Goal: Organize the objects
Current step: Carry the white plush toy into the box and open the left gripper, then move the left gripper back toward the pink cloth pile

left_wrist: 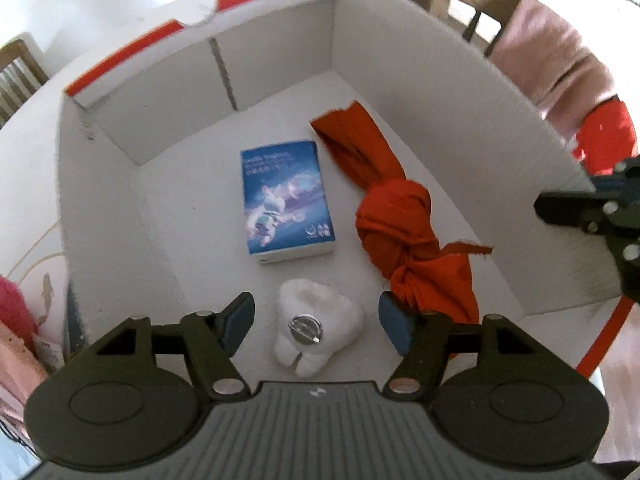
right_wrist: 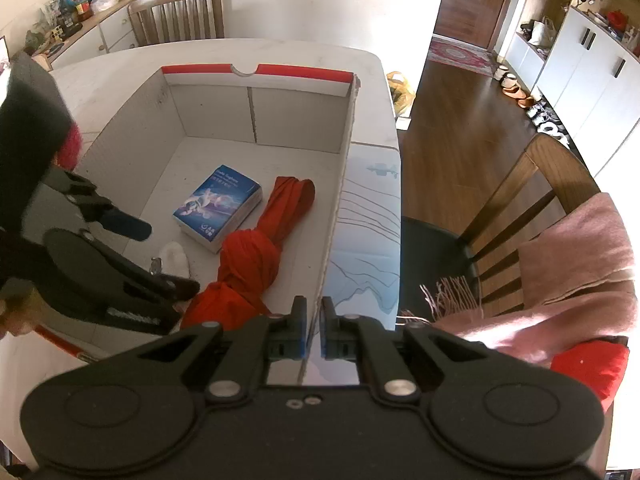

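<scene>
The left tool [left_wrist: 317, 317] hangs spread wide inside the open cardboard box [left_wrist: 420, 80], its blue pads either side of, but clear of, a white tooth-shaped plush [left_wrist: 320, 330] with a metal ring; the blue book [left_wrist: 285, 199] and the knotted red cloth [left_wrist: 394, 220] lie on the box floor beyond. The right-wrist view alone shows the right tool [right_wrist: 314, 326] clenched on the box's right wall [right_wrist: 338, 216], plus the white desk [right_wrist: 380, 184] under the box, a pink scarf [right_wrist: 576, 276] on a chair and the wooden floor, whereas only the left view shows the plush whole.
</scene>
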